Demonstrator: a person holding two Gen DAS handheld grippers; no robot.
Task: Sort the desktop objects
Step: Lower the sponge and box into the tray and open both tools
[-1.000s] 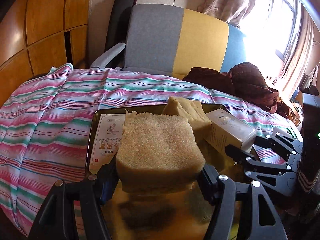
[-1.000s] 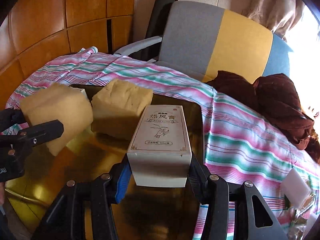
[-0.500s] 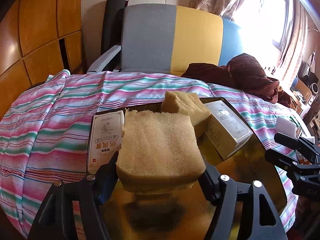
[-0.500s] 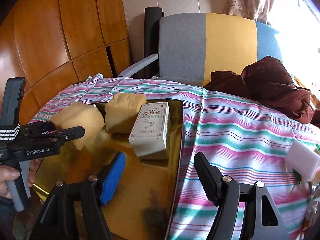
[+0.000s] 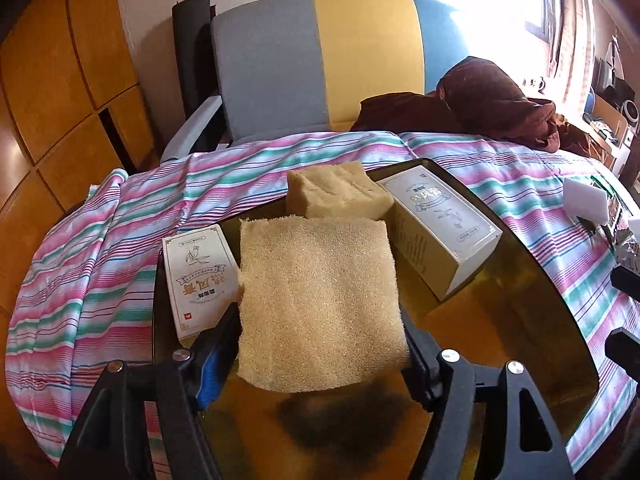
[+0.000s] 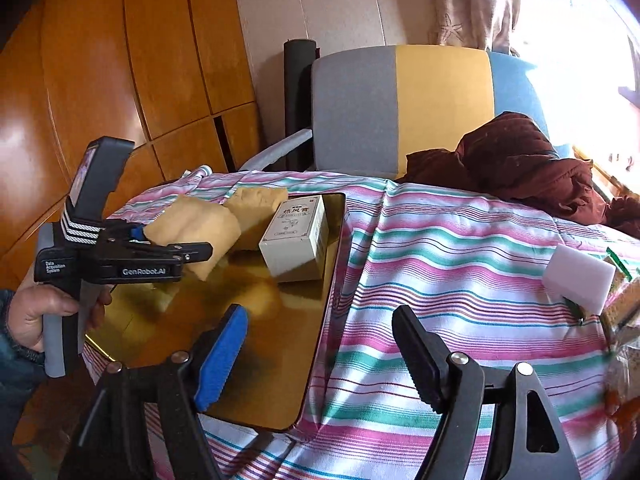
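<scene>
My left gripper is shut on a tan sponge, held a little above the gold tray. Behind it a second tan sponge rests on the tray, with one white box to its right and another white box lying flat at the left. My right gripper is open with nothing between its fingers, hovering over the tray's right edge. From the right wrist view the left gripper, the held sponge and a standing white box show.
A striped pink, green and white cloth covers the table. A white foam block lies at the right with packets beside it. A grey, yellow and blue chair and dark red clothing are behind. A hand grips the left handle.
My right gripper let go of the white box, left it on the tray, opened and pulled back to the right. The left gripper keeps holding the sponge, drawing back slightly.
</scene>
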